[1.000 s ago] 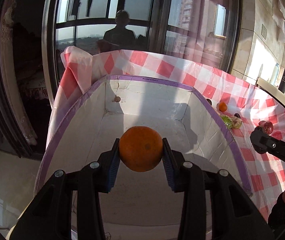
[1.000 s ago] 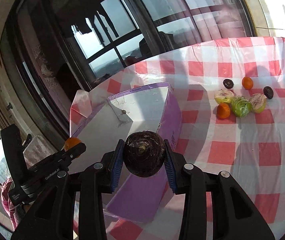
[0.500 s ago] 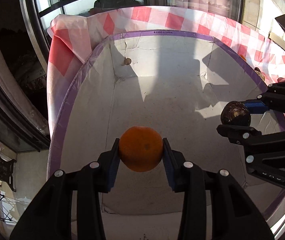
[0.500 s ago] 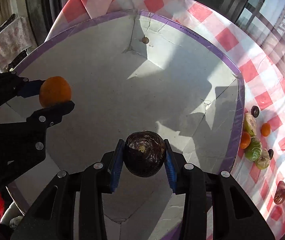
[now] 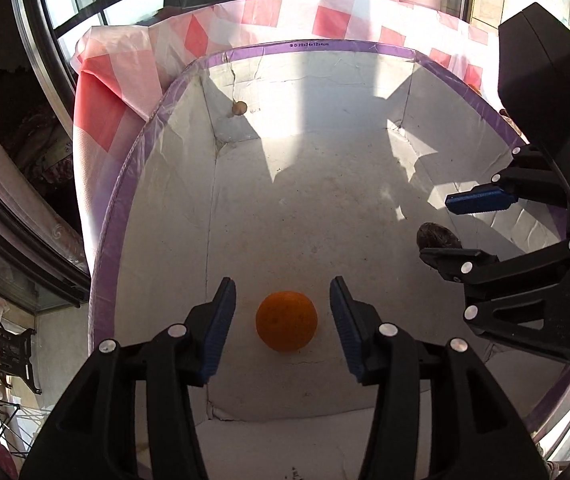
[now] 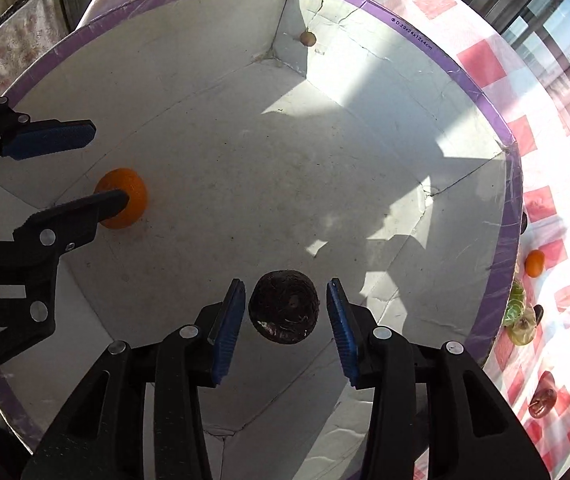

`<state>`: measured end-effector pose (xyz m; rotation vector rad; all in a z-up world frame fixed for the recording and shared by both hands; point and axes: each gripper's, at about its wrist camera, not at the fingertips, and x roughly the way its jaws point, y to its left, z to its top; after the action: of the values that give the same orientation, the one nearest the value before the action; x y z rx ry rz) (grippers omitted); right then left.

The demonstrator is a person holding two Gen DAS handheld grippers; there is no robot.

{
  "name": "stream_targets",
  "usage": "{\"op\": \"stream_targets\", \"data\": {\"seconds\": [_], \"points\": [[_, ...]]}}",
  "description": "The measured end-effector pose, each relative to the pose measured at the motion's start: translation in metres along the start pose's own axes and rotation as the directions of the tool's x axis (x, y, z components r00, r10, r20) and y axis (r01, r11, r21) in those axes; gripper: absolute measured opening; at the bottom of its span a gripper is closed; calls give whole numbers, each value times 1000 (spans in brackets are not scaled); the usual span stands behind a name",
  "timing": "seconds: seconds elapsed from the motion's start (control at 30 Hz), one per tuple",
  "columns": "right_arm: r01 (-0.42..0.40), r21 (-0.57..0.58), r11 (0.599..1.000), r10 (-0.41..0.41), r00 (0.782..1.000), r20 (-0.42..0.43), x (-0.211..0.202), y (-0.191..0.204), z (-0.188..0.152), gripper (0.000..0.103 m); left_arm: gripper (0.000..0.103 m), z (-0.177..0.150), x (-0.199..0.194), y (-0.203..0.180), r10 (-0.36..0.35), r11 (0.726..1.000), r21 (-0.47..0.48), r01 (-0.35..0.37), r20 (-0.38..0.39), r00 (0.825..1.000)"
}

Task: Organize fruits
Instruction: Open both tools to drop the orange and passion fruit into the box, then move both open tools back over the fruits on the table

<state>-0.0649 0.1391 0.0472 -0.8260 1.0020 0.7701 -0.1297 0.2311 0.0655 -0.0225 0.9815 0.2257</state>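
Orange fruit [image 5: 286,322] loose between spread left hand-held gripper [image 5: 283,322]; dark round fruit [image 6: 283,307] likewise free within spread right hand-held gripper [image 6: 283,314], inside white purple-rimmed box [image 6: 365,200].

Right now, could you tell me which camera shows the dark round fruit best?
The right wrist view: the dark fruit lies whole between the open right gripper. In the left wrist view, one finger of that gripper covers its lower part.

Creased white cardboard box [image 6: 269,184], dimpled matt orange [image 5: 286,322], seemingly rough dark fruit [image 6: 283,307]
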Motion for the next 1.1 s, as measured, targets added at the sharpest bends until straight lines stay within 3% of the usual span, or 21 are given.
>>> {"op": "stream_targets", "data": {"seconds": [0.1, 0.33, 0.43, 0.53, 0.63, 0.7, 0.73, 0.8, 0.9, 0.93, 1.0, 1.1], "points": [[5, -12, 1000, -5, 1000, 11, -3, 1, 2, 57, 54, 0, 1, -2, -2, 1000, 11, 3, -8, 1000], [18, 4, 1000, -18, 999, 49, -7, 0, 9, 61, 61, -3, -1, -4, -16, 1000, 2, 16, -26, 1000], [62, 28, 998, -63, 995, 73, -13, 1, 7, 73, 63, -3, -1, -6, -12, 1000, 1, 12, -35, 999], [64, 68, 996, -71, 991, 113, -19, -4, 3, 76, 64, -3, -3, -7, -6, 1000, -18, 5, -31, 999], [82, 131, 988, -109, 971, 213, -36, -9, -5, 75, 68, -3, -8, -8, -1, 999, -54, 0, -8, 1000], [89, 194, 977, -145, 943, 300, -55, -17, -16, 76, 82, -2, -24, -17, 35, 998, -49, -32, 74, 997], [90, 230, 969, -169, 921, 351, -67, -24, -23, 76, 87, -1, -36, -25, 68, 997, -37, -64, 137, 988], [40, 300, 953, -183, 866, 466, -91, -43, -45, 83, 101, 2, -65, -44, 101, 995, -8, -103, 286, 953], [-25, 424, 905, -250, 775, 580, -116, -80, -91, 86, 101, 7, -106, -78, 64, 995, 35, -92, 479, 876], [-40, 462, 886, -273, 760, 590, -118, -94, -106, 86, 101, 10, -114, -91, 28, 996, 58, -68, 519, 855], [-82, 554, 828, -313, 753, 579, -112, -127, -139, 86, 101, 14, -121, -121, -62, 993, 115, -3, 559, 827], [-154, 704, 693, -347, 785, 513, -88, -179, -196, 86, 101, 25, -107, -173, -191, 976, 193, 101, 532, 825]]}}
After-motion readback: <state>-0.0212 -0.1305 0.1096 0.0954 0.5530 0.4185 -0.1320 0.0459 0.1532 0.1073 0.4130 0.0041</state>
